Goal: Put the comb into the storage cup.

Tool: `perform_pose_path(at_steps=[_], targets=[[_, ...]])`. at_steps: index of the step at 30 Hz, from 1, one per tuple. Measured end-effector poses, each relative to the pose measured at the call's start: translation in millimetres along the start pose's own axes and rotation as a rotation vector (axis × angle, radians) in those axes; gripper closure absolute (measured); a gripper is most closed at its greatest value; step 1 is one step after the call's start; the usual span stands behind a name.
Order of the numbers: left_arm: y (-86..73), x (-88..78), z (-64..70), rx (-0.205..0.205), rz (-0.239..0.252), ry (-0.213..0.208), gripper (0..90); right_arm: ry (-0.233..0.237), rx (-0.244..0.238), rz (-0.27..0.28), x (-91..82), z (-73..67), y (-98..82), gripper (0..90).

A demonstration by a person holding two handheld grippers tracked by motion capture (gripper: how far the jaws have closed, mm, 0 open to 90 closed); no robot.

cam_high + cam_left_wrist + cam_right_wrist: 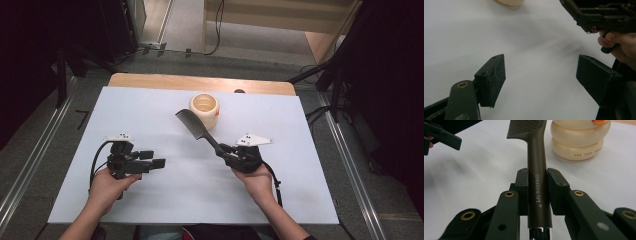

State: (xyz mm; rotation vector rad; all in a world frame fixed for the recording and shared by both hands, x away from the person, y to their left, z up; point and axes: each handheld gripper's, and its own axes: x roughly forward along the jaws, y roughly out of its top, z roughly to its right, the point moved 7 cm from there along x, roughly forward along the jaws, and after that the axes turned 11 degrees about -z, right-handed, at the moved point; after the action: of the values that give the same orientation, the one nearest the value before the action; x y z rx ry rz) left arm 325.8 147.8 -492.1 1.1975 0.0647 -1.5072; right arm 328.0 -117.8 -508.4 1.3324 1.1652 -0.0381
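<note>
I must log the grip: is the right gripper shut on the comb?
Yes. Right gripper pads press both sides of the comb handle.

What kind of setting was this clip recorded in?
Probably a lab or recording studio rather than a home: a white-topped table stands on grey floor between metal floor rails, with loose cables and dark stands around it.

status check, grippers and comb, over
Right gripper shut on the comb handle, comb off the table, teeth end toward the cream cup. Left gripper open, holding nothing. Nothing between comb and cup.
</note>
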Motion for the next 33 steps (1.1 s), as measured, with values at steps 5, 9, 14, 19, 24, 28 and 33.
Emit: perform_pose_path(at_steps=[5,9,14,19,24,28,33], targets=[[7.2,-2.2,1.2,-0.015,0.033,0.021,24.1,-0.007,0.007,0.009,1.8,-4.0,4.4,70.3],[12.5,-2.6,2.3,-0.021,0.043,0.03,24.2,-0.014,0.015,0.016,2.8,-5.2,6.9,70.3],[17.0,0.5,2.4,-0.04,0.042,0.028,24.1,-0.022,0.016,0.026,5.4,-9.3,12.9,70.3],[21.1,1.5,2.7,-0.056,0.051,0.026,24.1,-0.029,0.027,0.025,11.2,-17.5,18.5,70.3],[25.9,1.7,3.2,-0.07,0.065,0.034,24.2,-0.036,0.038,0.053,18.4,-25.4,23.5,70.3],[30.3,2.8,4.0,-0.081,0.078,0.035,24.2,-0.044,0.039,0.064,25.4,-30.3,25.4,70.3],[35.7,4.3,6.1,-0.092,0.092,0.023,24.4,-0.066,0.035,0.095,32.4,-35.4,28.6,70.3]])
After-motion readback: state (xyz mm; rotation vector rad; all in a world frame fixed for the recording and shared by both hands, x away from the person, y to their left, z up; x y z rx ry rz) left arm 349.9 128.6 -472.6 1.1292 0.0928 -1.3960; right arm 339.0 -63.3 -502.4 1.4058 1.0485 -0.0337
